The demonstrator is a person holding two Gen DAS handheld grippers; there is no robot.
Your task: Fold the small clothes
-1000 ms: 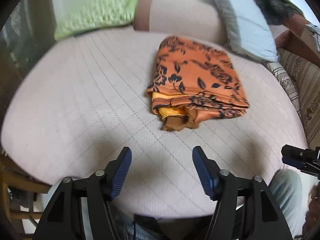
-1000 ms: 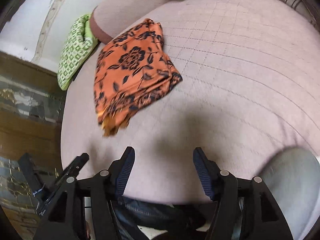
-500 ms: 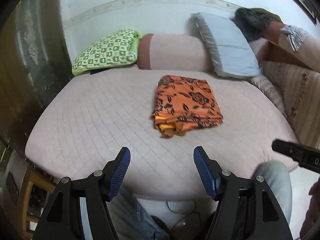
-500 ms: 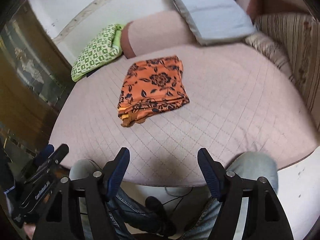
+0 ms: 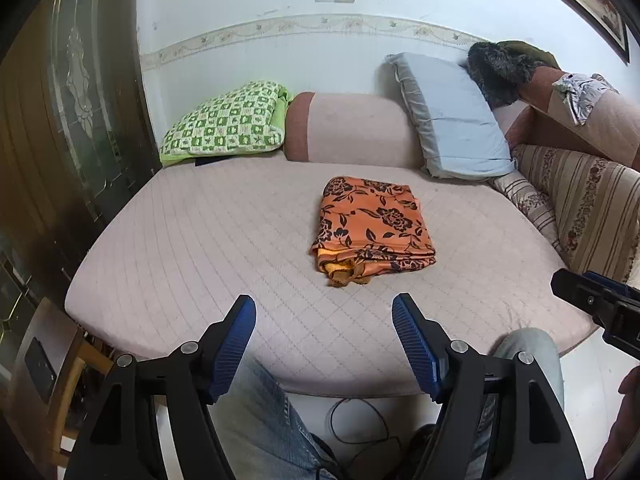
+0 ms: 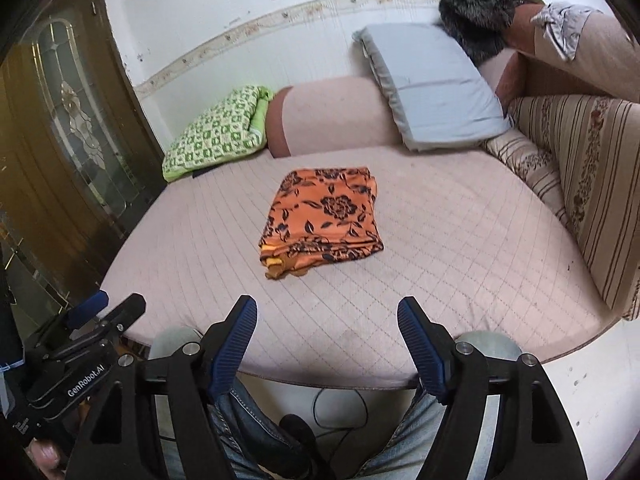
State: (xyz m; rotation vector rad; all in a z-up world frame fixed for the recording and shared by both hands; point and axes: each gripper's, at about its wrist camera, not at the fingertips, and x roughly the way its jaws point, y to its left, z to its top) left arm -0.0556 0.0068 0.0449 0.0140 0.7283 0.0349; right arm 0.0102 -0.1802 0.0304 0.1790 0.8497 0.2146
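A folded orange cloth with black flowers (image 5: pixel 372 228) lies in the middle of the pink quilted bed (image 5: pixel 200 240), its layered edge with a yellow lining facing me. My left gripper (image 5: pixel 323 300) hangs above the bed's near edge, well short of the cloth; its jaws are opening with nothing between them. In the right wrist view the same cloth (image 6: pixel 324 220) sits ahead of my right gripper (image 6: pixel 326 300), which is open, still widening and empty. Each gripper shows at the edge of the other's view: the right gripper (image 5: pixel 592 304) and the left gripper (image 6: pixel 100 316).
At the head of the bed lie a green checked pillow (image 5: pixel 228 124), a pink bolster (image 5: pixel 352 128) and a grey-blue pillow (image 5: pixel 452 120). A striped cushion (image 5: pixel 584 208) lines the right side. A dark wooden door (image 5: pixel 72 120) stands left. A person's jeans-clad knees (image 6: pixel 248 412) are below.
Both grippers have drawn back and risen from the cloth, which now looks smaller and farther off. The bed's front edge, the floor and the knees have come into view. Both jaws stand slightly wider.
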